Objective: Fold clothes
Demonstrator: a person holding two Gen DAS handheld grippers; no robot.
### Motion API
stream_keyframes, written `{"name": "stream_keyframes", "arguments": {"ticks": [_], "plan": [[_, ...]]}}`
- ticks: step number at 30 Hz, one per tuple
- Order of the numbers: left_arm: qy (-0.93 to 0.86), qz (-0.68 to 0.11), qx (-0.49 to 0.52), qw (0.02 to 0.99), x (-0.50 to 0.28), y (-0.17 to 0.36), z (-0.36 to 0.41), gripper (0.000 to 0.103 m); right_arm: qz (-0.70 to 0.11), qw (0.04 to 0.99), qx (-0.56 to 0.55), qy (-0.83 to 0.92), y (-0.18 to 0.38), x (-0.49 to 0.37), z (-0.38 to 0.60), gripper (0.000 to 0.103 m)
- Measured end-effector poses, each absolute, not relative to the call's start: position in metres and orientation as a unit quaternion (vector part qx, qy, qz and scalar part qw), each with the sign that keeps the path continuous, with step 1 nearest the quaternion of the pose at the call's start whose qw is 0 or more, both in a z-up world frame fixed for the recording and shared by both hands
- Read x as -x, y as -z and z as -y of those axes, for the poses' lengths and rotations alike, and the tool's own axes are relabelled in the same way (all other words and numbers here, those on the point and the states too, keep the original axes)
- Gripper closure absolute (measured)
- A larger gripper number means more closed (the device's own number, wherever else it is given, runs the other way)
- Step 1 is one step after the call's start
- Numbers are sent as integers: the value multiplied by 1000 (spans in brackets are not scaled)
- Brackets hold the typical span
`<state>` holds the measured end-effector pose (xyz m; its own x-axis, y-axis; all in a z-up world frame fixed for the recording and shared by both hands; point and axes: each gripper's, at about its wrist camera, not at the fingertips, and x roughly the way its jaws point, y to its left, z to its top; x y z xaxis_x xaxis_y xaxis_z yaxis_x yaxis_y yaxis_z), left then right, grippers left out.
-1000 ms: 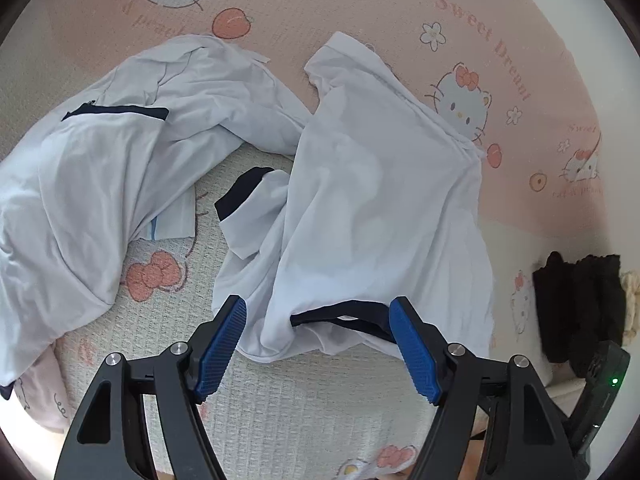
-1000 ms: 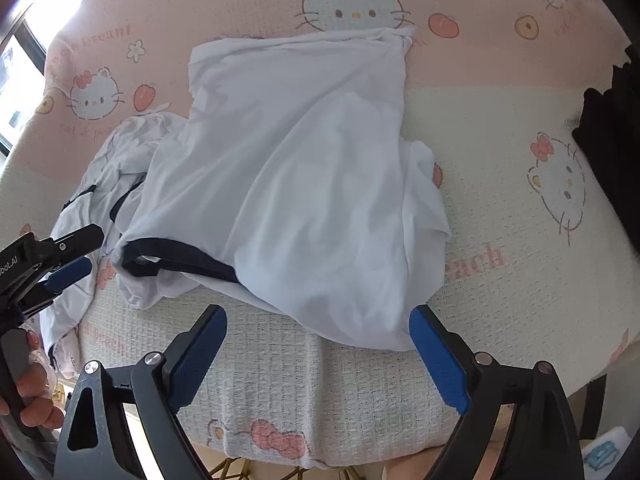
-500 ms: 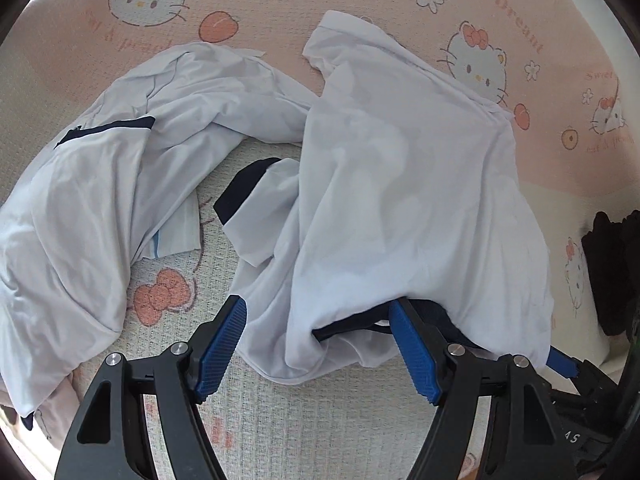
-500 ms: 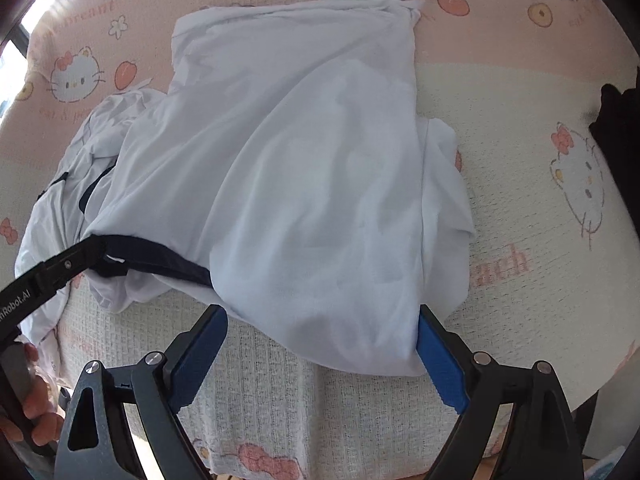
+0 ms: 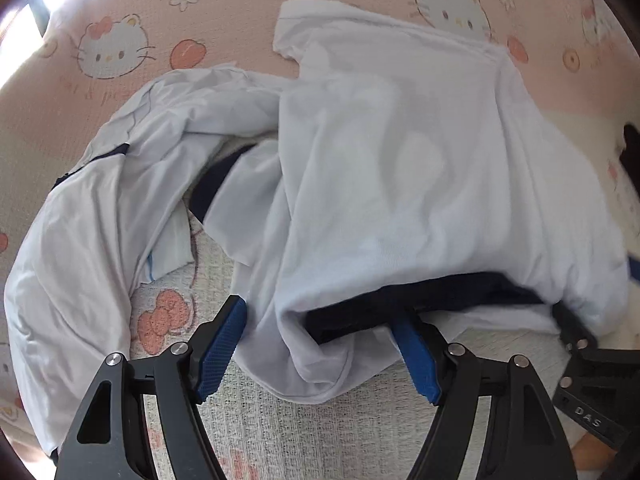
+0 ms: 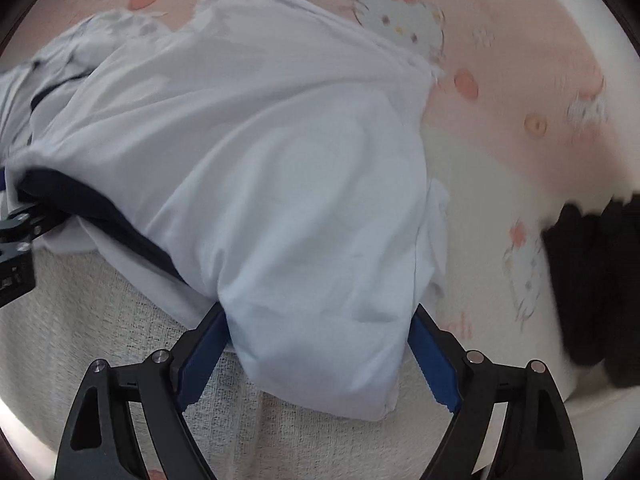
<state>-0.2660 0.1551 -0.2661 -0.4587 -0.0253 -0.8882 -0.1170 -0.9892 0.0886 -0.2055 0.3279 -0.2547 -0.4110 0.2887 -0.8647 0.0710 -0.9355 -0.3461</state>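
Note:
A white shirt point(image 5: 400, 168) with a navy collar point(image 5: 400, 304) lies crumpled on a cartoon-cat bedspread point(image 5: 120, 12). My left gripper point(image 5: 320, 350) points down at the shirt's near edge, open, with the collar end and a fold of white cloth between its blue pads point(image 5: 222, 344). In the right wrist view the same shirt point(image 6: 260, 160) fills the middle. My right gripper point(image 6: 318, 356) straddles its near corner, which bulges between the blue pads point(image 6: 432, 360). Its jaws are narrowing slightly and stand wide. I see no firm pinch.
A second white garment point(image 5: 100, 220) with navy trim lies bunched to the left, touching the shirt. Dark clothing point(image 6: 588, 280) is piled at the right edge of the bed. The right tool's black body point(image 5: 580, 360) shows low right in the left wrist view.
Both grippers have dropped and rolled toward the shirt's near edge. The collar end now sits between the left pads and the corner between the right pads. The shirt fills more of each view.

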Motion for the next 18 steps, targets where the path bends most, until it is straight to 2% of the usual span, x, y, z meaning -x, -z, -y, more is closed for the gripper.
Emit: {"name": "stream_keyframes", "arguments": {"ticks": [3, 7, 10, 11, 14, 18], "plan": [[-857, -44, 513, 32, 265, 272, -147, 28, 195, 76, 516, -831, 255, 201, -320, 16], [-866, -50, 496, 33, 263, 277, -146, 13, 285, 87, 463, -835, 264, 184, -297, 17], [-862, -34, 505, 27, 265, 280, -140, 1, 379, 84, 429, -815, 274, 180, -271, 28], [-858, -17, 513, 26, 267, 282, -136, 0, 380, 87, 429, -815, 275, 180, -270, 29], [-859, -43, 509, 29, 266, 282, -142, 0, 382, 96, 428, -813, 276, 179, -267, 31], [-871, -35, 489, 22, 261, 284, -142, 0, 345, 91, 448, -820, 271, 185, -272, 31]]}}
